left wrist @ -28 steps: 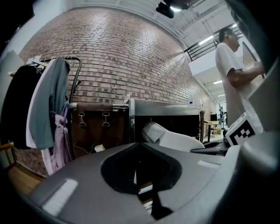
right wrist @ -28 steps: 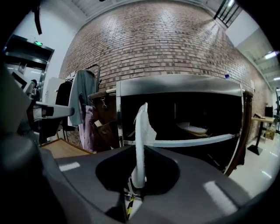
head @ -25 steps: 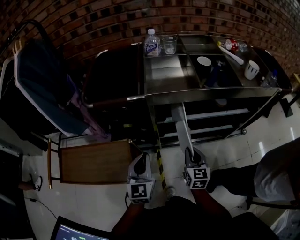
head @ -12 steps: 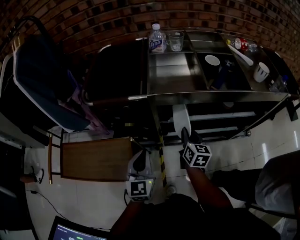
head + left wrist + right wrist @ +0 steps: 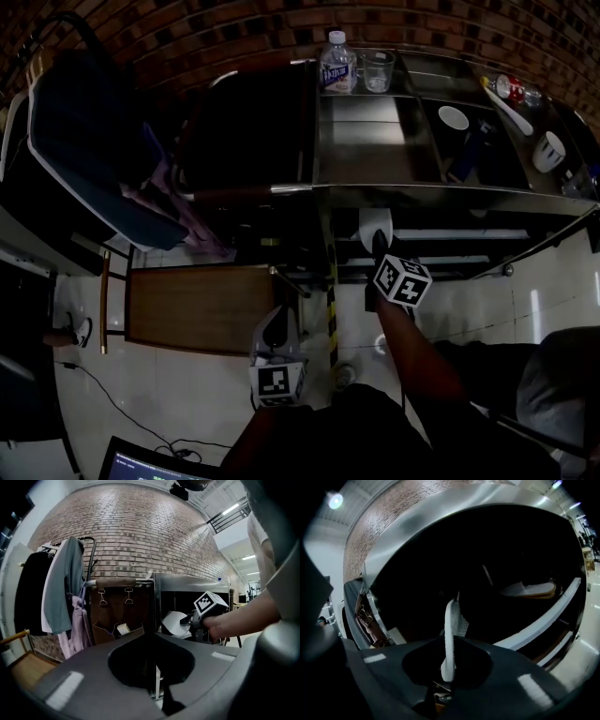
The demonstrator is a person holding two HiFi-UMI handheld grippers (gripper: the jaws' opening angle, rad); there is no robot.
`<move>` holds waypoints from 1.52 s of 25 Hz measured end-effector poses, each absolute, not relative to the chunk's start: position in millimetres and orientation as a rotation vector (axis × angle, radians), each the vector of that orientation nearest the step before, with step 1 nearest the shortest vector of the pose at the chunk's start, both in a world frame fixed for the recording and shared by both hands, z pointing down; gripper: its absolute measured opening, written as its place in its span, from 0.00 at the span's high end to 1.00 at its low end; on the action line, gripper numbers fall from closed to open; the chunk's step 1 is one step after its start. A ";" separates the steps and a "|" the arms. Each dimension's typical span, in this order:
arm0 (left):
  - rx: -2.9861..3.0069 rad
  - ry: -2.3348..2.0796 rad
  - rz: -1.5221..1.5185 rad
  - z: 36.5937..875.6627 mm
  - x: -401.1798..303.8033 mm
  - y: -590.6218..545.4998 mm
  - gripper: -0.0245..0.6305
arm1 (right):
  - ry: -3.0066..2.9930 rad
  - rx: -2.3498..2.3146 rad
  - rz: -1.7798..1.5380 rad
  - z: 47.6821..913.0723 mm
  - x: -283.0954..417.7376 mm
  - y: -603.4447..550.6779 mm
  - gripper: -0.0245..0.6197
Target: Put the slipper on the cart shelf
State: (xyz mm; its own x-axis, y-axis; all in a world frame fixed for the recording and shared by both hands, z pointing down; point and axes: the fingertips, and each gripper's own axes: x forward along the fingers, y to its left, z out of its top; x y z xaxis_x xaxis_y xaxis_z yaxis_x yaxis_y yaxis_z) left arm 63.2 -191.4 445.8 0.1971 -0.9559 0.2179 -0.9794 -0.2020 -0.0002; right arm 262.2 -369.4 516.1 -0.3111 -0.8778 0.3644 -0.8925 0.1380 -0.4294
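A white slipper (image 5: 373,225) is pinched edge-on in my right gripper (image 5: 378,246), with its front end under the top of the steel cart (image 5: 375,192). In the right gripper view the slipper (image 5: 450,630) stands upright between the jaws of the right gripper (image 5: 449,667), inside the cart's dark interior above a pale shelf rail (image 5: 543,616). Another pale slipper (image 5: 529,589) lies further in on a shelf. My left gripper (image 5: 278,319) hangs low over the floor, shut and empty. From the left gripper view, the slipper (image 5: 177,623) and the right gripper (image 5: 197,618) sit at the cart's opening.
On the cart top stand a water bottle (image 5: 337,66), a glass (image 5: 377,70), a white cup (image 5: 454,119) and a mug (image 5: 548,150). A wooden seat (image 5: 202,307) is at the left, with hanging clothes (image 5: 84,159) behind it. A brown bag (image 5: 119,613) hangs on the cart's side.
My right gripper has moved forward and up with the slipper, from over the floor to the cart's lower opening. The left gripper has stayed low over the floor.
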 end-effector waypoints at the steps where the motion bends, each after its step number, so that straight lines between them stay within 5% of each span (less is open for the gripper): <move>1: 2.317 -1.891 0.255 446.6 62.5 -191.8 0.94 | -2.340 1.838 0.914 519.7 263.3 -373.9 0.91; 19: 2.271 -1.906 0.275 450.3 56.6 -181.2 0.94 | -2.205 1.954 0.832 562.9 280.3 -411.5 0.86; 30: 2.288 -1.902 0.252 446.5 55.8 -173.6 0.94 | -2.011 1.970 0.555 563.9 292.4 -416.9 0.60; 38: 2.313 -1.888 0.233 441.1 63.5 -177.8 0.94 | -2.030 1.970 0.544 556.8 291.6 -418.4 0.55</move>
State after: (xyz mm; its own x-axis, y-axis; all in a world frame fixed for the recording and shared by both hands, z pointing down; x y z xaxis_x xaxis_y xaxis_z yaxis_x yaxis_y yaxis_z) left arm 63.5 -177.8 441.1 0.1971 -0.9572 0.2119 -0.9800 -0.1985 0.0150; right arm 291.6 -418.4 556.8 -0.0463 -0.8989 0.4358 -0.9963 0.0102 -0.0848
